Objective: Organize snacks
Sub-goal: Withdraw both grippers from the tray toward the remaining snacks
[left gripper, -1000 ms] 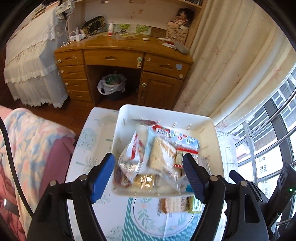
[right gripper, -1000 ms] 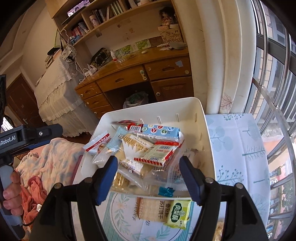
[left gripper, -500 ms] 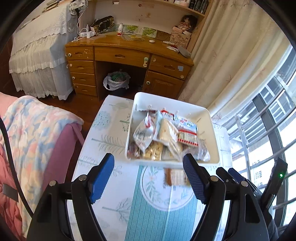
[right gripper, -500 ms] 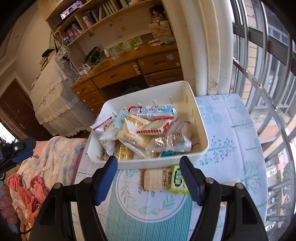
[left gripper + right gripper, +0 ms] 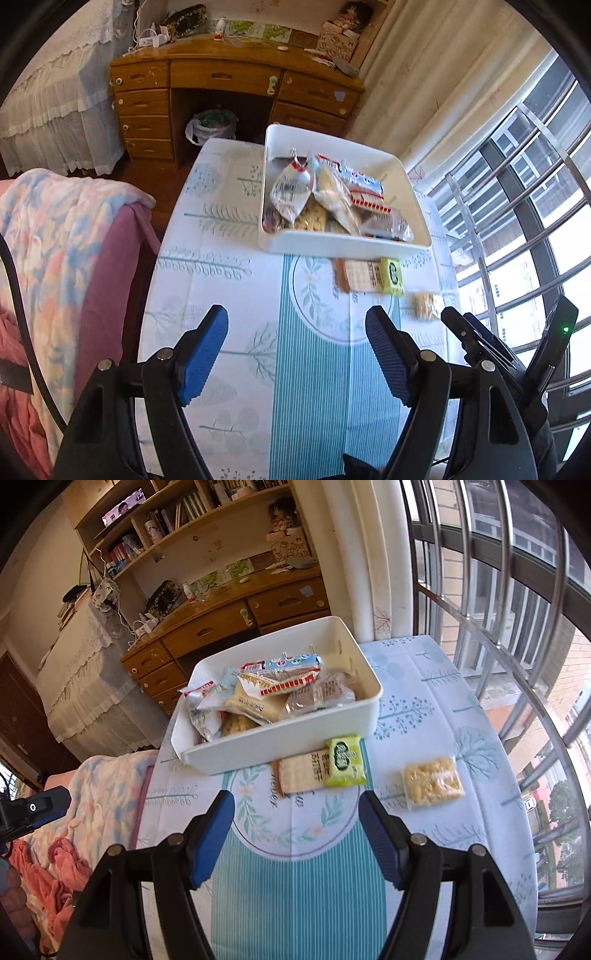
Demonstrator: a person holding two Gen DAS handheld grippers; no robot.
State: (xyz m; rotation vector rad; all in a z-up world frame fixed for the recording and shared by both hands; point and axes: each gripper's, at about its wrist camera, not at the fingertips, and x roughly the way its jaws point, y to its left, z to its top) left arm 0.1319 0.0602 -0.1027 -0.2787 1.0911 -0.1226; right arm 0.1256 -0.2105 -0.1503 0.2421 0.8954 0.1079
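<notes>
Both grippers have been drawn back from the white bin since the earlier frames: a second ago the bin filled the space between the blue pads, and now it is seen well beyond them, toward the far end of the tablecloth. The left gripper and the right gripper are both held with jaws wide and nothing between them.

The bin is heaped with wrapped snacks. Two items are left outside it. A cracker packet with a green end lies just beside the bin's near wall, close to the middle of the cloth; whether it touches the wall cannot be told. A small clear bag of yellow pieces lies nearer the window-side edge, apart from the packet.

The step in hand is judged to be the collecting of these last loose snacks, with most of the task done. The next move calls for one gripper to be brought down over a loose item, probably the cracker packet ahead of the right gripper, its flat wrapper pinched and then carried over the bin's rim.
</notes>
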